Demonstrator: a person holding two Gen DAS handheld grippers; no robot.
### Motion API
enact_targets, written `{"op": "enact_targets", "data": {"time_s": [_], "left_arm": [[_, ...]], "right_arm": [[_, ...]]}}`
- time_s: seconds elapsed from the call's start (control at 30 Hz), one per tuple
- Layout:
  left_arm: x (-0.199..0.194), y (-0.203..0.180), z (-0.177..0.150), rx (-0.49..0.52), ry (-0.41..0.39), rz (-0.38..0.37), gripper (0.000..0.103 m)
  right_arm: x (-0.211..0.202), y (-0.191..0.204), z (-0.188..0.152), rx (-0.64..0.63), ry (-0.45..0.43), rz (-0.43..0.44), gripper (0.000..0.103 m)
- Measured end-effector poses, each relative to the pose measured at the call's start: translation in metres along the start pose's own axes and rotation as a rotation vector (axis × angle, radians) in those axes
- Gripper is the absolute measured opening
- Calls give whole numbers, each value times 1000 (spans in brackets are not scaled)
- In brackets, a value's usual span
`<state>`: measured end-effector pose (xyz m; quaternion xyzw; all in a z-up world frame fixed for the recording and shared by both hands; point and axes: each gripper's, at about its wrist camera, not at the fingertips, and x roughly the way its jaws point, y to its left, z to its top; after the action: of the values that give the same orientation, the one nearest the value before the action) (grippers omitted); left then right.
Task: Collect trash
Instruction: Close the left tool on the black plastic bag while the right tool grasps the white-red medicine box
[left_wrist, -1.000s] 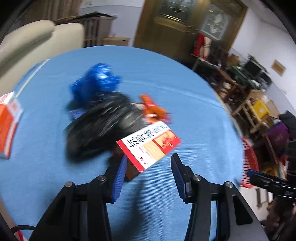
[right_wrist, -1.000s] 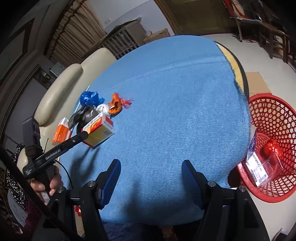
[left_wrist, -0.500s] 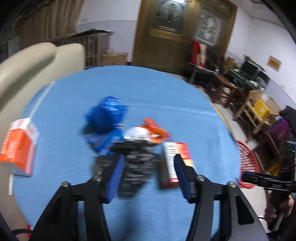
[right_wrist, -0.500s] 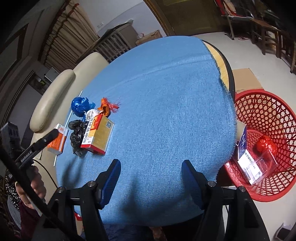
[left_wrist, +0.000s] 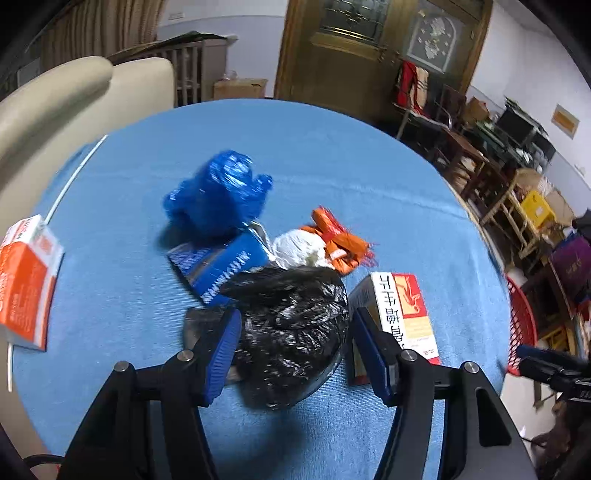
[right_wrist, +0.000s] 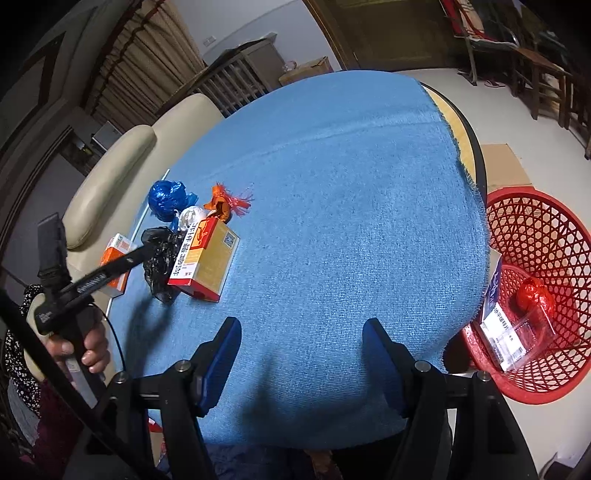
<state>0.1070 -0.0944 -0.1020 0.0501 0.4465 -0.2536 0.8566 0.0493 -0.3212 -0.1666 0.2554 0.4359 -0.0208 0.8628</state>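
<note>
Round table (right_wrist: 351, 206), blue cloth cover; trash clustered at its left side in the right wrist view.

Item 1: black plastic bag (left_wrist: 291, 328), crumpled, lying on the cloth between the fingers of the left gripper (left_wrist: 295, 354). Jaws parted, straddling the bag; whether the pads touch it cannot be told, but they do not squeeze it.

Item 2: red-and-white box (left_wrist: 402, 314), flat on the cloth just right of the black bag, beside the right-hand finger.

Item 3: crumpled blue bag (left_wrist: 218, 199), farther back; a blue packet (left_wrist: 221, 273) lies just in front of it, partly under the black bag.

Item 4: white wad (left_wrist: 303, 249) touching an orange wrapper (left_wrist: 338, 242).

Item 5: orange carton (left_wrist: 26, 280), well apart at the table's left edge.

Right gripper (right_wrist: 301, 363): jaws parted, nothing between them, hanging above the near bare cloth.

Red mesh basket (right_wrist: 546, 236): on the floor beside the table (a red foil ball (right_wrist: 533, 299) and a clear labelled package (right_wrist: 513, 332) lie inside).

A hand (right_wrist: 86, 345) grasps the left gripper's handle.
</note>
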Motion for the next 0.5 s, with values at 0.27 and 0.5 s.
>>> {"op": "enact_targets", "data": {"time_s": [0.27,0.5], "left_arm": [[4,18,-7,-54,12,-17,6],[-15,24,-25,-39,-26,4,2]], "right_arm": [[4,8,2,-19,7,-1,72],[24,38,28,-43,35,36,72]]}}
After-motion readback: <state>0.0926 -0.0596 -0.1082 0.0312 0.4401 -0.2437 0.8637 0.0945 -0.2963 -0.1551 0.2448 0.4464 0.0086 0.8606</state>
